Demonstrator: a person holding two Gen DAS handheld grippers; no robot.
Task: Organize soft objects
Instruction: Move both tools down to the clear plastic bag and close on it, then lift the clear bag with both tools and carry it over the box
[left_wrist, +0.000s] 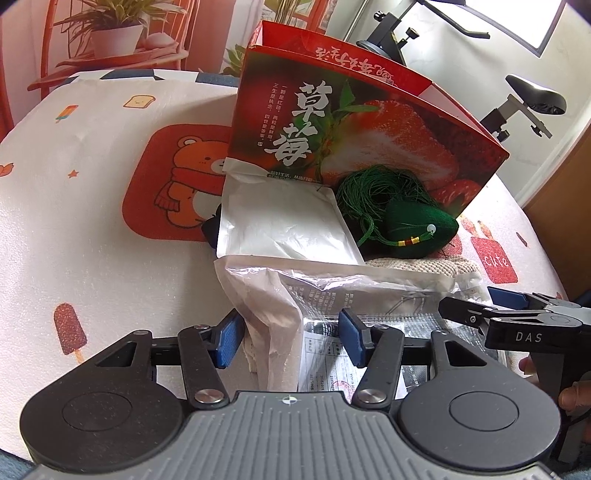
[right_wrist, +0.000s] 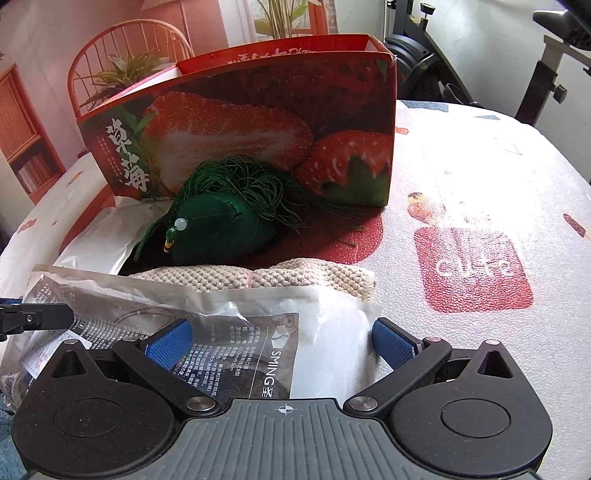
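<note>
A clear plastic packet (left_wrist: 295, 295) with printed text lies at the table's near edge; it also shows in the right wrist view (right_wrist: 236, 325). My left gripper (left_wrist: 290, 338) is open, its blue pads on either side of the packet's crumpled left part. My right gripper (right_wrist: 280, 341) is open over the packet's right part. Behind lie a white packet (left_wrist: 284, 221), a green stuffed sachet with tassel (left_wrist: 413, 221) (right_wrist: 218, 225) and a beige knitted cloth (right_wrist: 258, 277).
A red strawberry box (left_wrist: 332, 122) (right_wrist: 258, 122) stands open behind the soft things. The table (left_wrist: 92, 221) has a white cartoon-print cover. The right gripper's body (left_wrist: 517, 325) sits at the right of the left wrist view. Exercise equipment stands beyond the table.
</note>
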